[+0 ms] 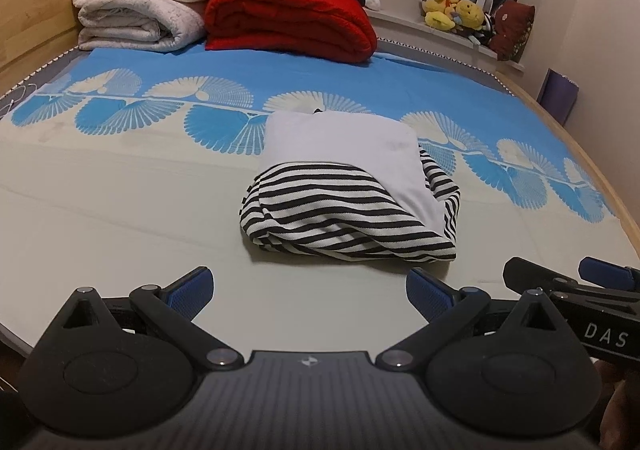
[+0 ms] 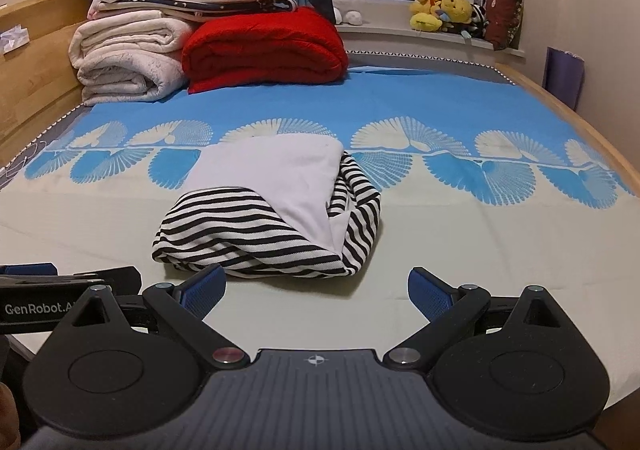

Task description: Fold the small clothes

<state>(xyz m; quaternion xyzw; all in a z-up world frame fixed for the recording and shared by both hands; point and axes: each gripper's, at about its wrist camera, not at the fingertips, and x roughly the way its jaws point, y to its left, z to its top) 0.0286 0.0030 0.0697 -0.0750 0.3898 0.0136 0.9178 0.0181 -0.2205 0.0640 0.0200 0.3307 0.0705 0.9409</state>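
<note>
A small black-and-white striped garment with a plain white panel [image 1: 340,186] lies folded in a compact bundle on the bed; it also shows in the right wrist view [image 2: 272,210]. My left gripper [image 1: 310,292] is open and empty, a short way in front of the bundle. My right gripper [image 2: 316,290] is open and empty, just in front of the bundle's near edge. The right gripper's fingers [image 1: 608,278] show at the right edge of the left wrist view; part of the left gripper [image 2: 72,282] shows at the left edge of the right wrist view.
The bed sheet [image 1: 120,210] is pale with a blue patterned band. Folded white blankets [image 1: 136,6] and a red blanket [image 1: 288,18] are stacked at the head, with a plush shark on top. Soft toys [image 2: 444,14] sit on the windowsill. A wooden bed frame [image 2: 600,146] runs along the right.
</note>
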